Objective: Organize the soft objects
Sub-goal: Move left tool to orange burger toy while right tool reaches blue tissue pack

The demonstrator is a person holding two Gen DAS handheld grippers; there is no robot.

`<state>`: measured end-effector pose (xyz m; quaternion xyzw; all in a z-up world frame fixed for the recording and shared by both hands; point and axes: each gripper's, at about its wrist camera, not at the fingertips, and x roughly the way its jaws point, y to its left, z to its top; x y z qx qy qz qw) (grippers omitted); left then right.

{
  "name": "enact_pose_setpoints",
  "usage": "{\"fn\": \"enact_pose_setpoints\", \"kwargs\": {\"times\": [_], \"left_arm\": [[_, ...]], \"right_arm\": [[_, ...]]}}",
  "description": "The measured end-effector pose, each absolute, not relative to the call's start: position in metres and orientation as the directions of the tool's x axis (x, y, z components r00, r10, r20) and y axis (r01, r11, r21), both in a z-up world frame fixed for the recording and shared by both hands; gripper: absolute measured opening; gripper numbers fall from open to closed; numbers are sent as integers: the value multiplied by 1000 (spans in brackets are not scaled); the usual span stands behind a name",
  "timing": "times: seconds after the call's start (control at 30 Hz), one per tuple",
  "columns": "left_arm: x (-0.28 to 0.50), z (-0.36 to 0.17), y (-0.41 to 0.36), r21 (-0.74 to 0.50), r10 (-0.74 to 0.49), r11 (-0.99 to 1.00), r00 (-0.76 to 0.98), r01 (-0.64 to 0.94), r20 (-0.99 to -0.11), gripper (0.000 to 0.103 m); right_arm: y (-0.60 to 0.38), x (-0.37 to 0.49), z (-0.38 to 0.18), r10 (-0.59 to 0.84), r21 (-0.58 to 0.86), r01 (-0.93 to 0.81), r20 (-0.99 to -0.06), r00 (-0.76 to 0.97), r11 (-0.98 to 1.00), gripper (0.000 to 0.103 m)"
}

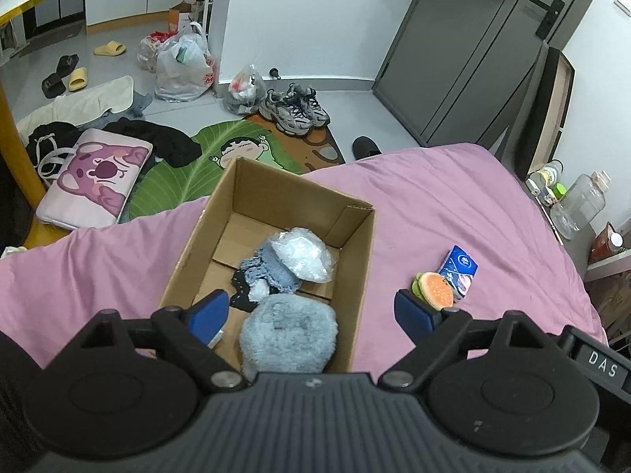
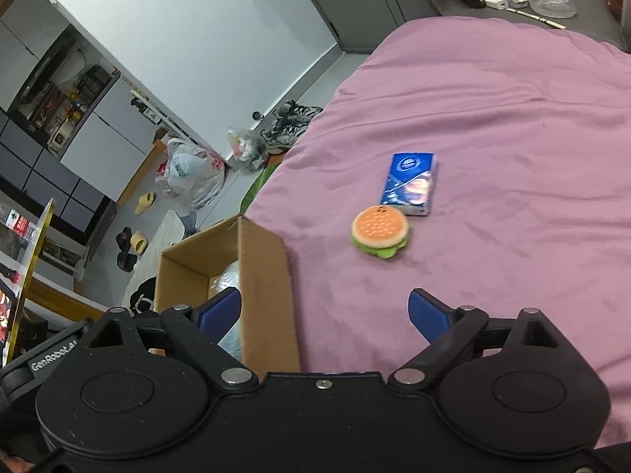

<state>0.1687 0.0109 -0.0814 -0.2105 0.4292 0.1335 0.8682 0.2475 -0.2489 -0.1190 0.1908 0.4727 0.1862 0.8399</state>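
Observation:
A cardboard box (image 1: 355,260) sits on the pink bed (image 1: 453,197). Inside lie a fluffy grey-blue item (image 1: 288,335), a blue knitted piece (image 1: 268,272) and a clear plastic-wrapped bundle (image 1: 303,252). A plush burger (image 1: 435,289) and a blue tissue pack (image 1: 459,270) lie on the bed right of the box. My left gripper (image 1: 311,311) is open and empty above the box's near end. In the right wrist view the burger (image 2: 380,232) and tissue pack (image 2: 410,183) lie ahead of my right gripper (image 2: 325,311), open and empty beside the box (image 2: 268,276).
Bottles and jars (image 1: 572,201) stand on a bedside surface at the right. On the floor beyond the bed are a leaf-shaped rug (image 1: 221,157), a pink cushion (image 1: 94,177), sneakers (image 1: 295,108), plastic bags (image 1: 181,67), slippers and clothes. A grey door (image 1: 473,51) stands at the back.

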Motion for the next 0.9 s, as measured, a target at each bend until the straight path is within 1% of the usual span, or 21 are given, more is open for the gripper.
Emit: {"fn": "enact_pose_setpoints", "kwargs": {"times": [0.37,0.6,0.9], "left_arm": [[182,-77,-19,-234,58,893,613,-385,-788,90],[200,-81,-45,-224,57,904,621,-365,-782,90],[227,-96,-71,-212,85,895,617,-392,-782,90]], "right_arm": [[-287,262,-132,516,553,-90,-689,509,828,92],[-310,282,-152,519,600,-15,-680,518,800,91],[-326,309,-179,571,676,48,-655,495,735,89]]}}
